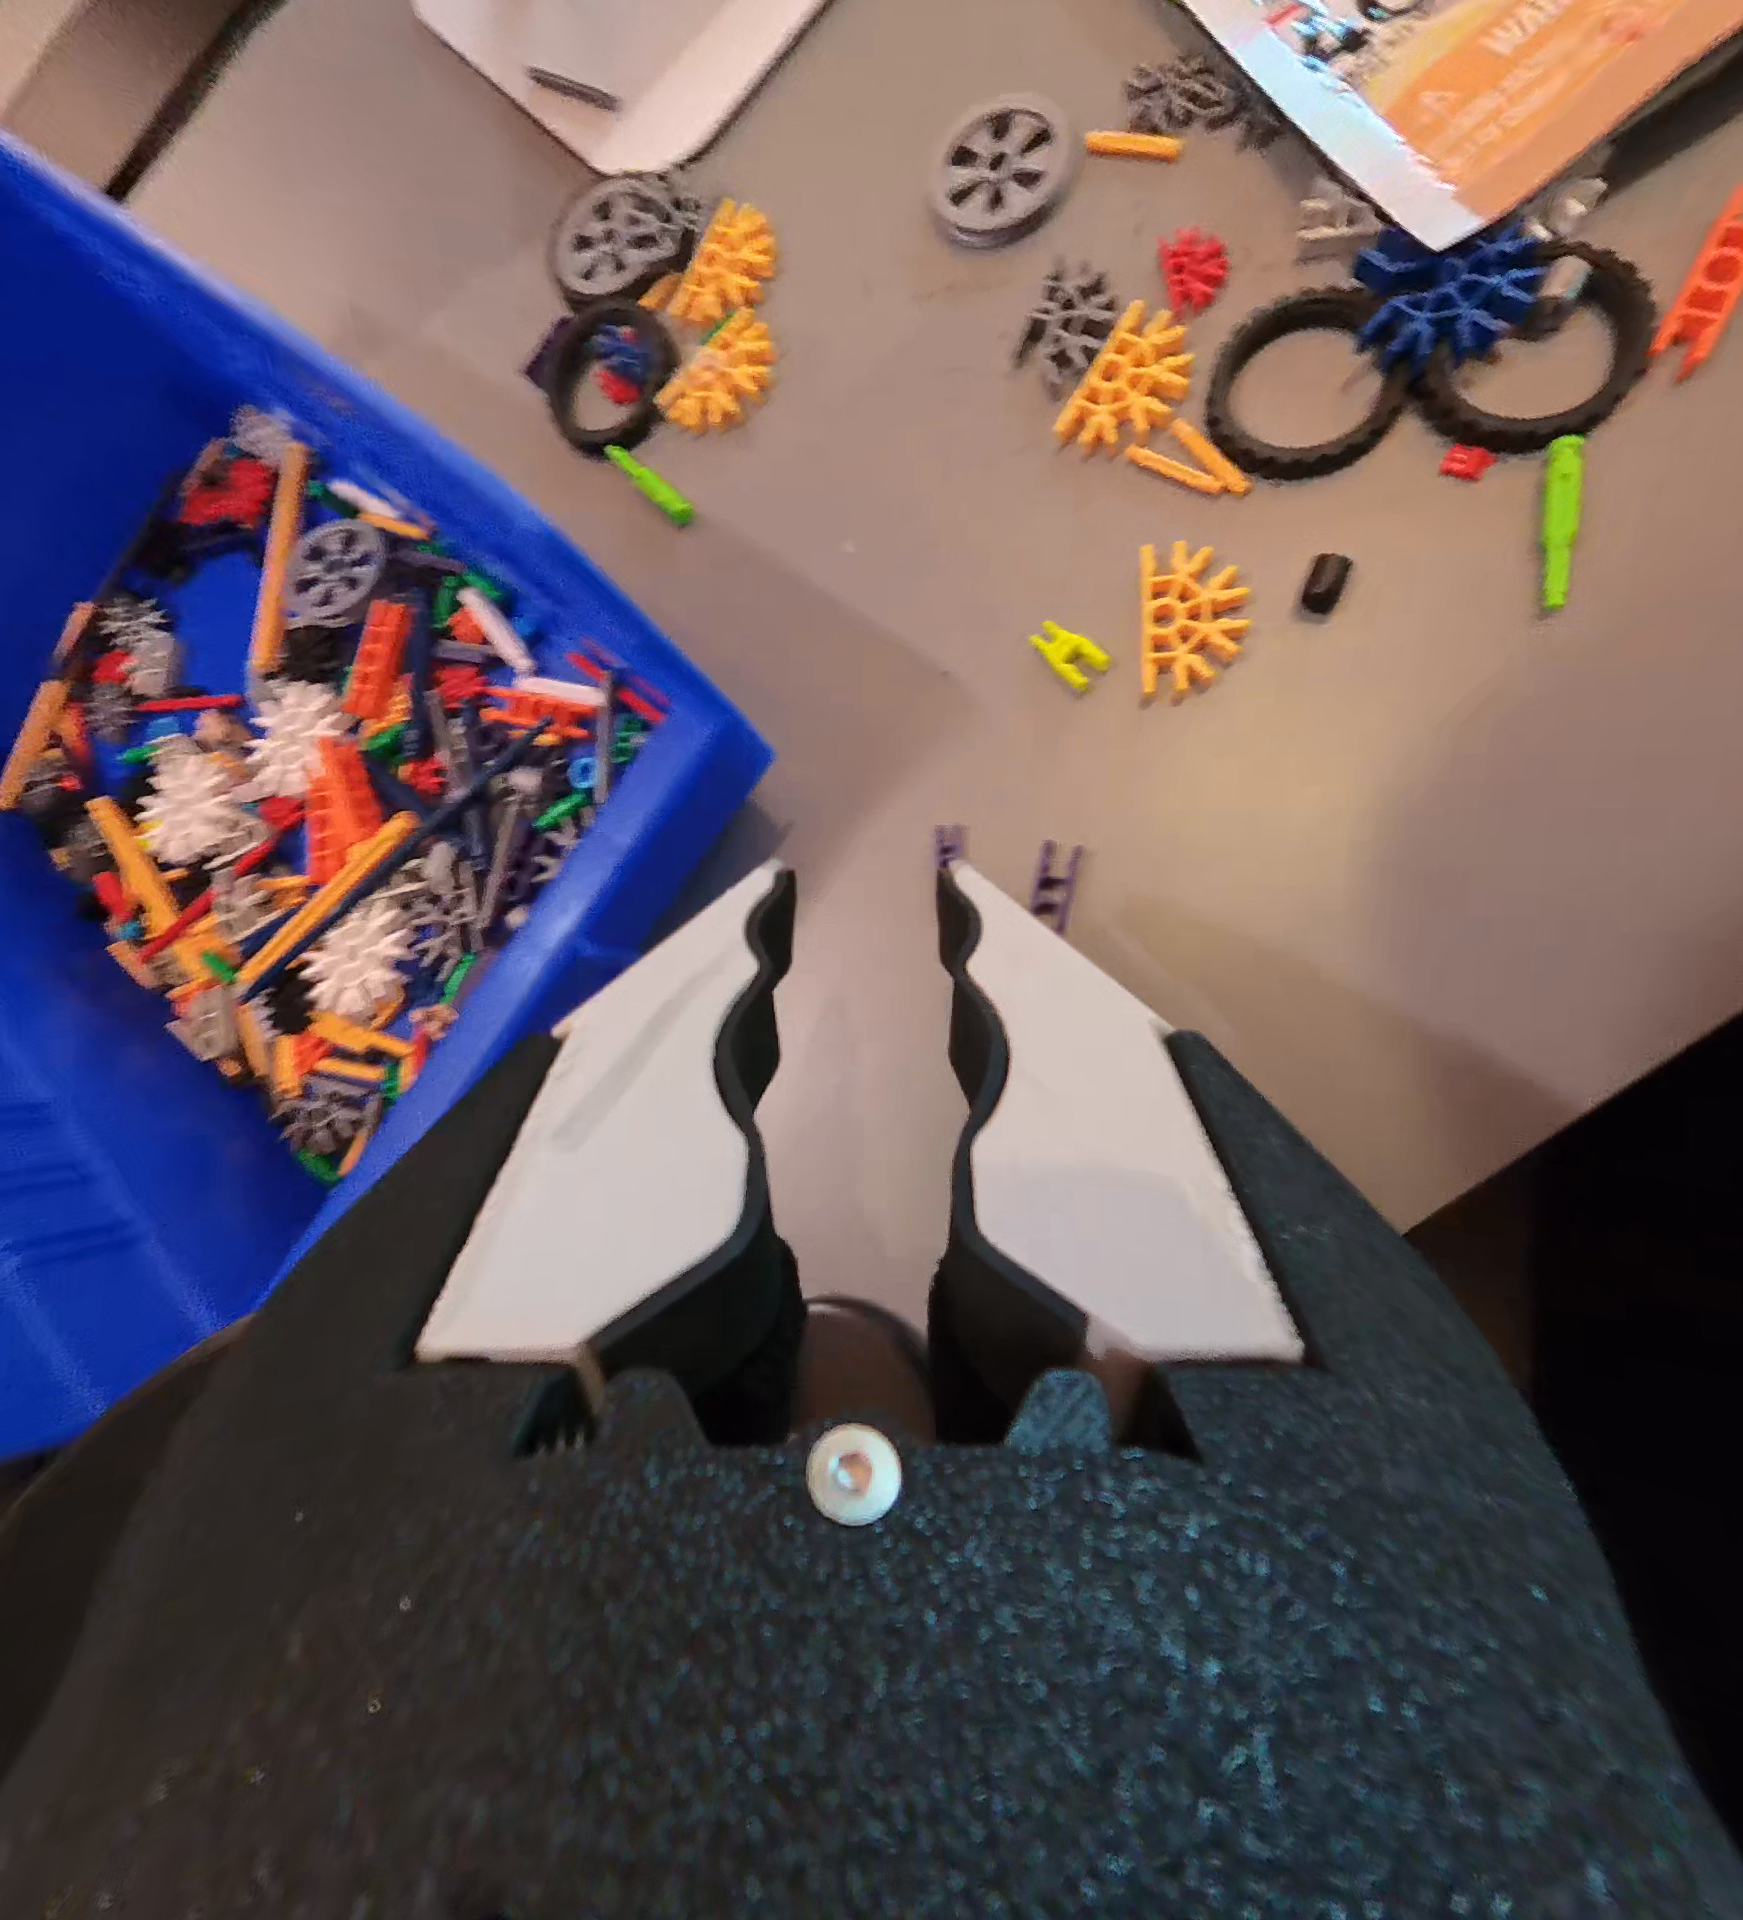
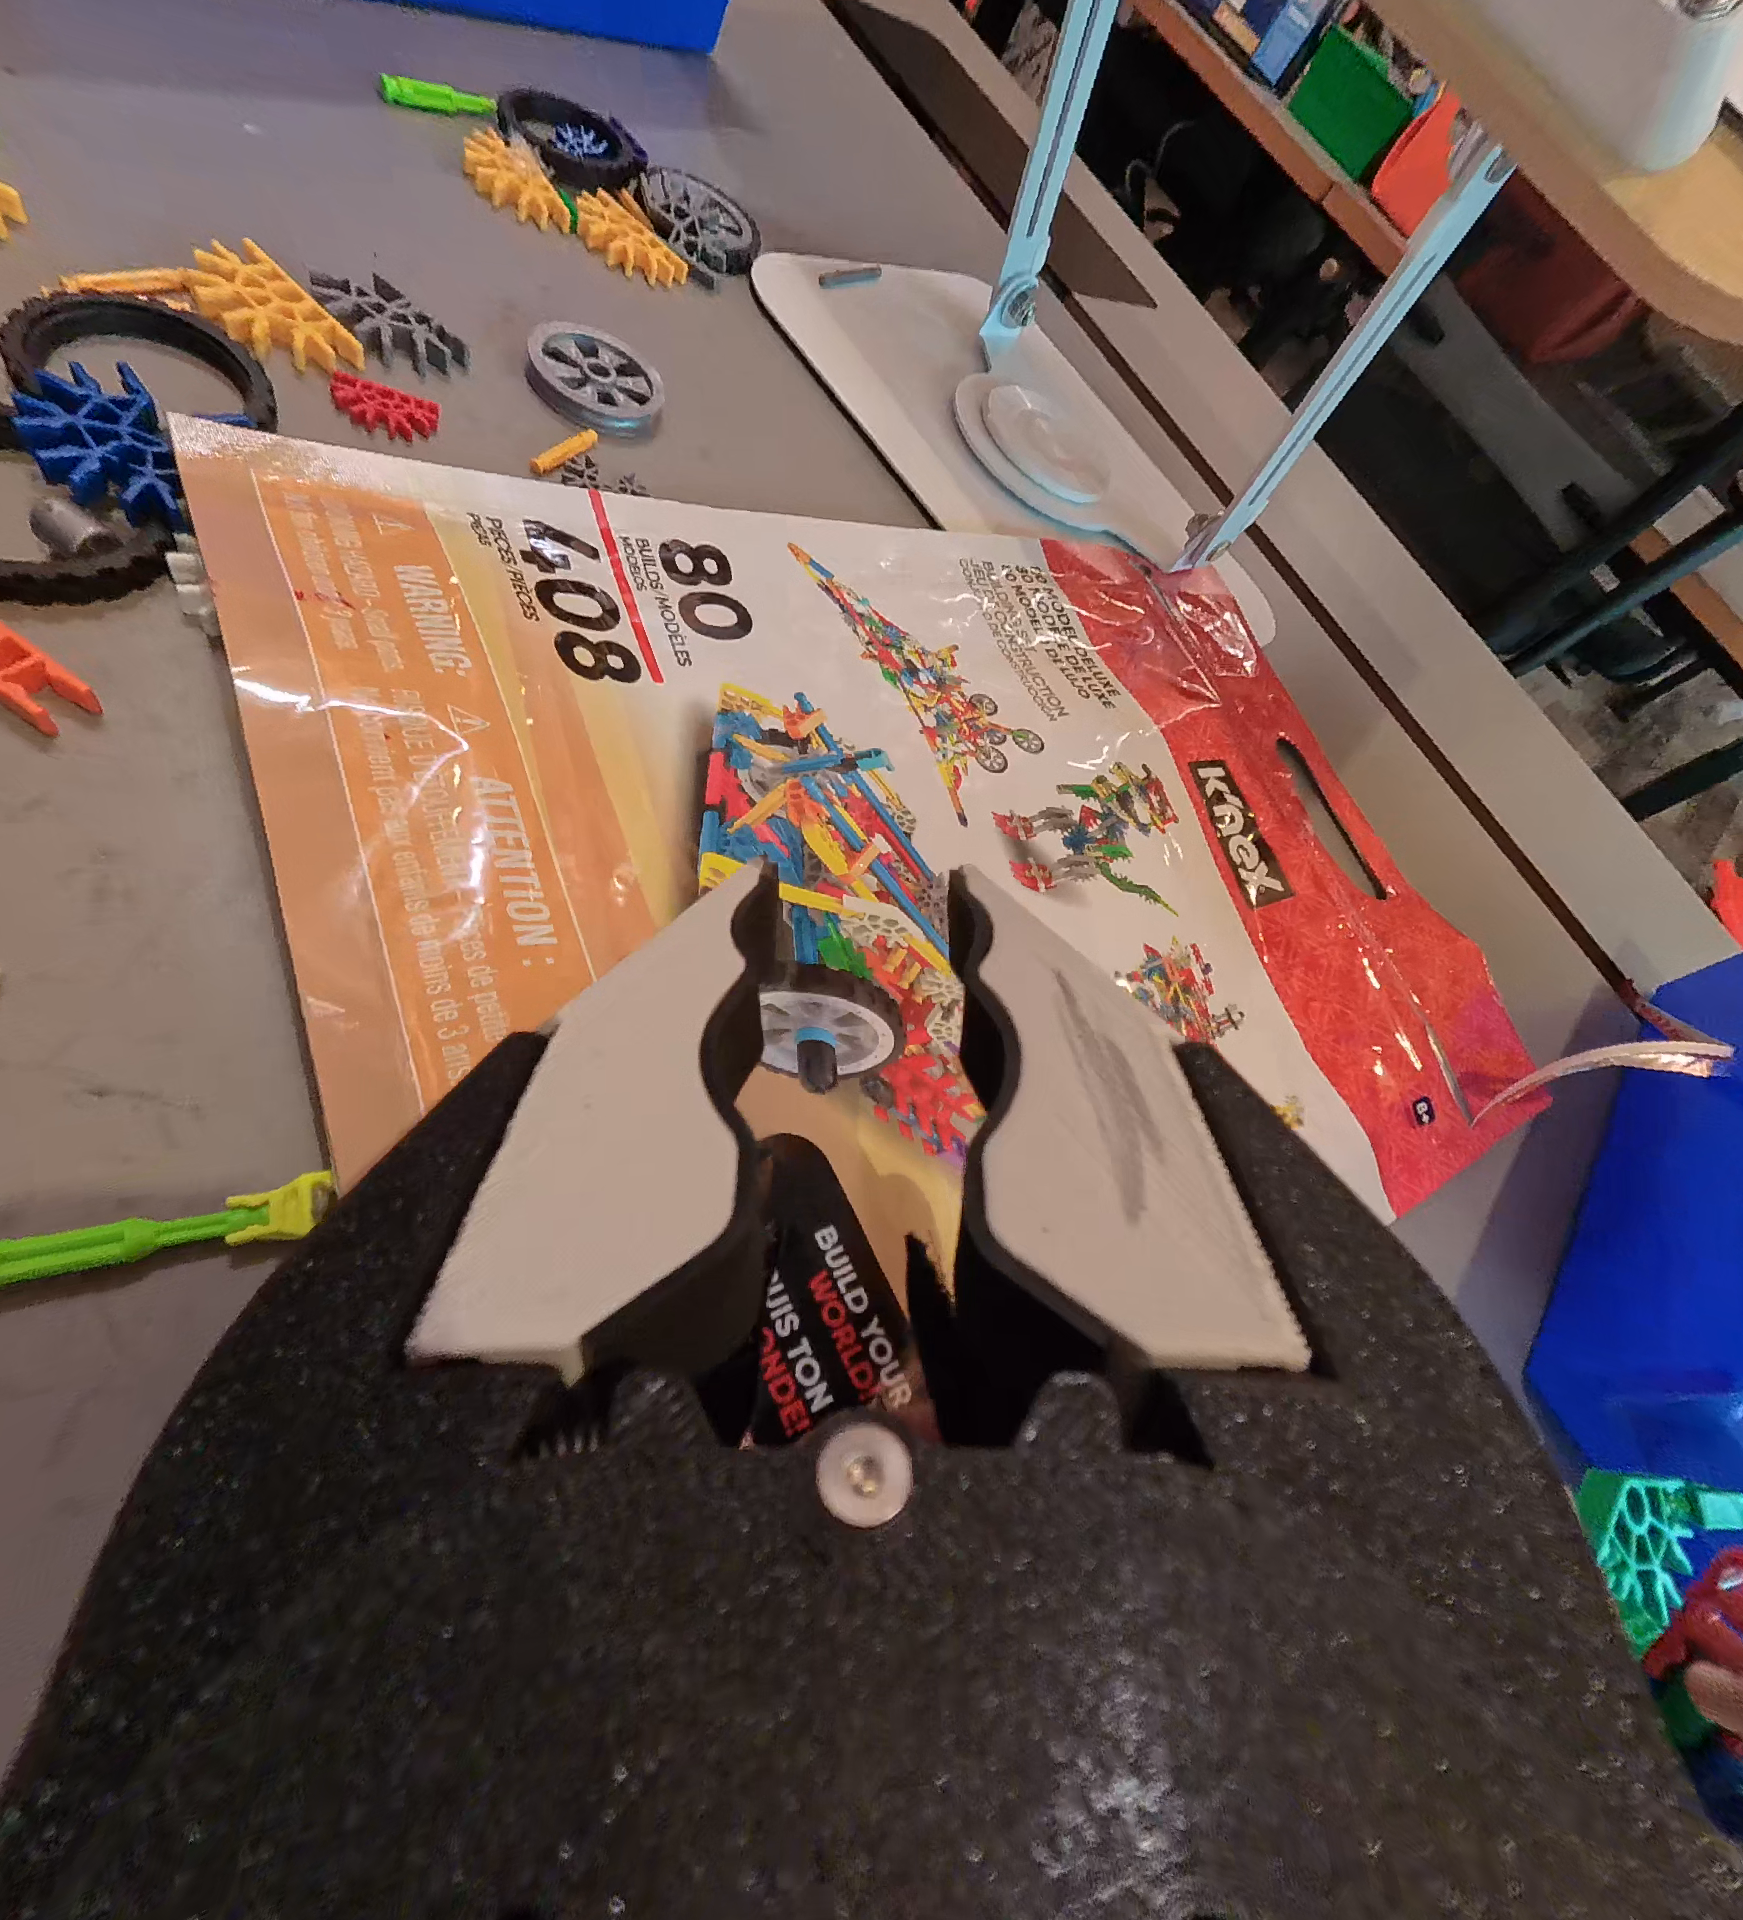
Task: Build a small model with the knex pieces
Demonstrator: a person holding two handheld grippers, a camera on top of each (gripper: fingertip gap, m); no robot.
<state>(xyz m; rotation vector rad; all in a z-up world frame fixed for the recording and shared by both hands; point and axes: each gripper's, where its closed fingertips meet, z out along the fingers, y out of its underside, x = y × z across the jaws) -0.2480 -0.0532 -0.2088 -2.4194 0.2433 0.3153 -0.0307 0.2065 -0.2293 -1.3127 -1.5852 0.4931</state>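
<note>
Left gripper (image 1: 867, 883): jaws apart, nothing between them, hanging above bare grey table (image 1: 1314, 935) just beside the near corner of the blue bin (image 1: 711, 753); the bin is heaped with mixed rods and connectors, too jumbled to count; two purple pieces (image 1: 1057, 883) lie just past the fingertips, one half hidden behind the right finger. Loose on the table in the left wrist view: three black tyres (image 1: 1303, 384); two grey wheels (image 1: 1002, 171); four yellow fan connectors (image 1: 1189, 618); two green rods (image 1: 1563, 520); one blue connector (image 1: 1449, 291); one red connector (image 1: 1194, 265); one orange ladder piece (image 1: 1724, 281); one small black cylinder (image 1: 1324, 584); one yellow-green clip (image 1: 1069, 652). Right gripper (image 2: 859, 883): jaws a narrow gap apart, gripping nothing, poised over the printed plastic bag (image 2: 493, 727) lying flat on the table; whether the tips touch the bag cannot be told. Beyond the bag, a white flat stand base (image 2: 877, 332) with pale blue arms; a further green rod (image 2: 119, 1242) lies just left of the gripper body.
</note>
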